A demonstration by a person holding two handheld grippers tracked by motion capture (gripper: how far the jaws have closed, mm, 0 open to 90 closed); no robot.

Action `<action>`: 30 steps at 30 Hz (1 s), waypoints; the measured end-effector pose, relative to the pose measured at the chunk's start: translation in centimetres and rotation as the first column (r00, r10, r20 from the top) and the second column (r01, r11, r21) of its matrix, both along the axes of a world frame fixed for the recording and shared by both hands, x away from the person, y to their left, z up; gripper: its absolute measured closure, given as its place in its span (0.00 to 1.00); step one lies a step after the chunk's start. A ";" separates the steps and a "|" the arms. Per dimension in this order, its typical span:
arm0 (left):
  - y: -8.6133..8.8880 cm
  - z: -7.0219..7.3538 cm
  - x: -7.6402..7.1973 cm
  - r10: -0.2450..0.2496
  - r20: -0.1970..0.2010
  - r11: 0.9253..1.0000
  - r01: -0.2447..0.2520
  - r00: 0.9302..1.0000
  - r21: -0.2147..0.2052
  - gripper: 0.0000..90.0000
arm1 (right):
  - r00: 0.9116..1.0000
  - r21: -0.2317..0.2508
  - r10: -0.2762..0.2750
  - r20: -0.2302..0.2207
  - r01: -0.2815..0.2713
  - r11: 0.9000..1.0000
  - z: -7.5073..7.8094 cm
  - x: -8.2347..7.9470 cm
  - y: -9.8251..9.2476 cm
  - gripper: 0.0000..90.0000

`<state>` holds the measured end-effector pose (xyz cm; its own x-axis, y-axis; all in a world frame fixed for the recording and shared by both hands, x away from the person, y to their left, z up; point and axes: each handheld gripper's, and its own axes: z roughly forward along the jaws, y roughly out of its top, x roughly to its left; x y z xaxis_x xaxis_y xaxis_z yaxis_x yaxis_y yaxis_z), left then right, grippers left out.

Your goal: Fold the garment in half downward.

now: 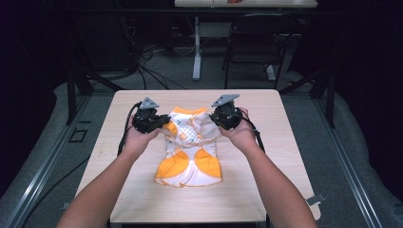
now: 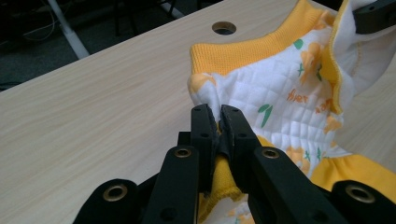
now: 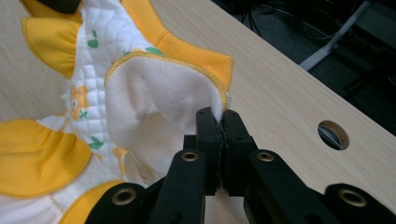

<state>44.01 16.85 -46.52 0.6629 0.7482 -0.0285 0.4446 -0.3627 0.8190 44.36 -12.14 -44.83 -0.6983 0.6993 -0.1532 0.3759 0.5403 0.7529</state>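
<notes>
A small quilted white and orange baby garment [image 1: 190, 152] lies in the middle of the wooden table [image 1: 266, 190], its far end lifted off the surface. My left gripper [image 1: 164, 124] is shut on the garment's left upper edge; in the left gripper view the black jaws pinch white and orange fabric [image 2: 261, 93] at the left gripper's tips [image 2: 219, 112]. My right gripper [image 1: 215, 119] is shut on the right upper edge; in the right gripper view the right gripper's tips [image 3: 222, 114] clamp the fleecy white lining and orange hem [image 3: 154, 93]. The lower orange panels rest on the table.
The table has a round cable hole [image 2: 223, 28] near its far edge, seen also as a hole [image 3: 333, 135] beside the right gripper. Cables trail from both grippers. Beyond the table stand a chair [image 1: 256, 42] and a desk leg [image 1: 196, 47] on a dark floor.
</notes>
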 end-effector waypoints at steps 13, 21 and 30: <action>0.2 -1.8 -2.6 -0.067 -0.019 0.998 0.067 0.998 0.007 0.94 | 0.998 -0.009 0.064 -0.028 -0.065 0.998 -1.9 -2.7 -0.6 0.97; 0.4 -4.2 -4.0 -0.083 -0.056 0.997 0.083 0.995 0.005 0.93 | 0.994 -0.013 0.085 -0.061 -0.086 0.996 -3.8 -4.0 -0.6 0.97; 0.9 -6.9 -5.9 -0.101 -0.100 0.995 0.100 0.990 -0.018 0.91 | 0.987 0.008 0.105 -0.125 -0.105 0.994 -6.1 -5.7 -0.7 0.95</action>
